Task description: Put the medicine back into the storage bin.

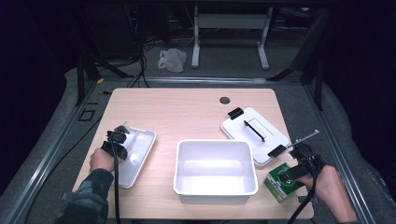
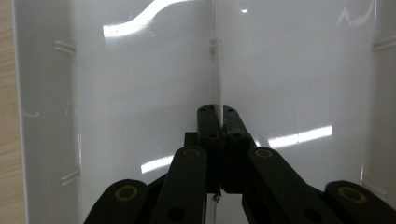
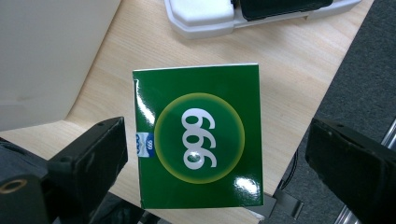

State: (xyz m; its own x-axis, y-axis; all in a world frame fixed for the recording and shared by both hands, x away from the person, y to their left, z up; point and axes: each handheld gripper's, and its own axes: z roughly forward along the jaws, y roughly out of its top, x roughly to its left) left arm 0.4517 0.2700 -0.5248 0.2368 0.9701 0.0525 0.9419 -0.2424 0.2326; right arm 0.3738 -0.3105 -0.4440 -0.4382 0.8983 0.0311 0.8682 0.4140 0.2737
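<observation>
While the left gripper (image 2: 217,116), at the left of the high view, is clenched on a thin clear sheet over the white tray (image 1: 142,154), the right gripper (image 3: 215,154) hangs released around the green box (image 3: 198,135) at lower right; the white bin (image 1: 180,163) holds nothing yet, so packing seems barely begun.

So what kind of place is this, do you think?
Probably a lab or workshop data-recording station: a lone wooden table on grey carpet, dark surroundings, loose cables and a desk frame behind it.

White bin (image 1: 215,189); handled lid (image 1: 243,127)
</observation>
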